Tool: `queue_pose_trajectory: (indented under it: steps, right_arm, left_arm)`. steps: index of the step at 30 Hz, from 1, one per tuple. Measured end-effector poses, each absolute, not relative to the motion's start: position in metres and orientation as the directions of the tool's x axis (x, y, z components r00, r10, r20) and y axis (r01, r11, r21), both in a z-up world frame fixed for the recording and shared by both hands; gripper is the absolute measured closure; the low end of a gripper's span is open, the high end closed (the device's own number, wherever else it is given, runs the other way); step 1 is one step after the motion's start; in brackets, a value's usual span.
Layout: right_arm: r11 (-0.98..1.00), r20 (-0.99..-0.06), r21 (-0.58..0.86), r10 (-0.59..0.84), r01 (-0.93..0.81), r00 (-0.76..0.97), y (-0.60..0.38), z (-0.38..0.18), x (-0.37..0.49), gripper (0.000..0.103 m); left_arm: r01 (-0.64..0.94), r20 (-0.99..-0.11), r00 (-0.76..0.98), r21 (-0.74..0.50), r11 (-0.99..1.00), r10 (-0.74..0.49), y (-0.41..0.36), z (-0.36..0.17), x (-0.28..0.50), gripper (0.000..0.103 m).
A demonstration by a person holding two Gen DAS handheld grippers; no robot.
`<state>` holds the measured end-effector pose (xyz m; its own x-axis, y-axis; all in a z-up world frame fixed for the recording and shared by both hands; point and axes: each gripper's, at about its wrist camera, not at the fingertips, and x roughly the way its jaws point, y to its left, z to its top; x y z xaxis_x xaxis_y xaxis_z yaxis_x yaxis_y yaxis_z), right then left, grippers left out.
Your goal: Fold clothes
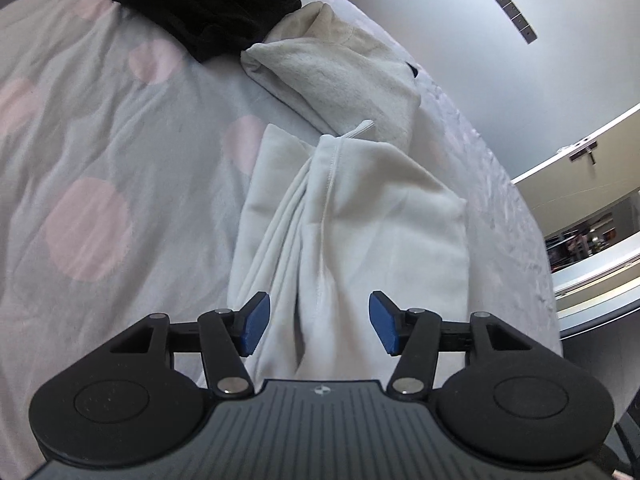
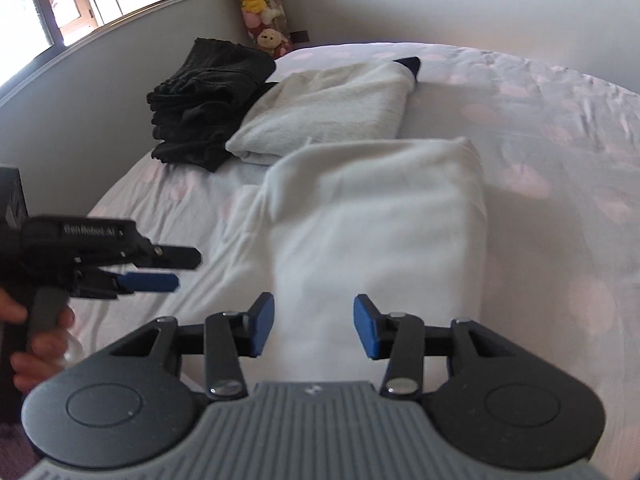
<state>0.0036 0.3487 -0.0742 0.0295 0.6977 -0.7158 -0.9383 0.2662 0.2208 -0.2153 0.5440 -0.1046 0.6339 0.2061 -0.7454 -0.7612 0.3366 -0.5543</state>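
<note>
Blue-padded fingers of the left gripper (image 1: 318,322) stand spread wide, holding nothing, poised just above the near end of the white garment (image 1: 352,216), which lies folded lengthwise on the bedsheet (image 1: 100,128). The right gripper (image 2: 314,328) is likewise spread and empty, aimed along the same white garment (image 2: 380,220) from its near end. In the right wrist view the left gripper (image 2: 160,270) enters level from the left, a bare hand (image 2: 36,340) wrapped around its grey handle. Beyond the garment lies a folded cream garment (image 2: 332,108), and beside that a stack of black clothes (image 2: 200,100). Plush toys (image 2: 262,8) stand in the room's corner.
</note>
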Motion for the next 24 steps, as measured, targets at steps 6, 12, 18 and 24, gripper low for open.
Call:
queue_pose_trajectory:
  steps: [6, 12, 18, 24]
  right_arm:
    - [0.373, -0.717, 0.253, 0.692, -0.893, 0.087, 0.281, -0.114, 0.015, 0.055]
    - [0.378, -0.72, 0.233, 0.687, -0.896, 0.103, 0.259, -0.133, 0.012, 0.053]
    - [0.334, -0.743, 0.1, 0.651, -0.937, 0.153, 0.256, -0.15, -0.002, 0.049]
    - [0.328, -0.757, 0.016, 0.622, -0.945, 0.203, 0.263, -0.161, -0.011, 0.049]
  left_arm:
    - [-0.804, -0.81, 0.558, -0.475, 0.358, 0.18, 0.53, -0.104, -0.21, 0.038]
    - [-0.829, -0.853, 0.494, -0.403, 0.388, 0.168, 0.507, -0.114, -0.205, 0.038]
    - [-0.796, -0.811, 0.543, -0.416, 0.44, 0.216, 0.495, -0.115, -0.205, 0.077]
    - [-0.67, -0.606, 0.728, -0.531, 0.52, 0.32, 0.484, -0.073, -0.22, 0.082]
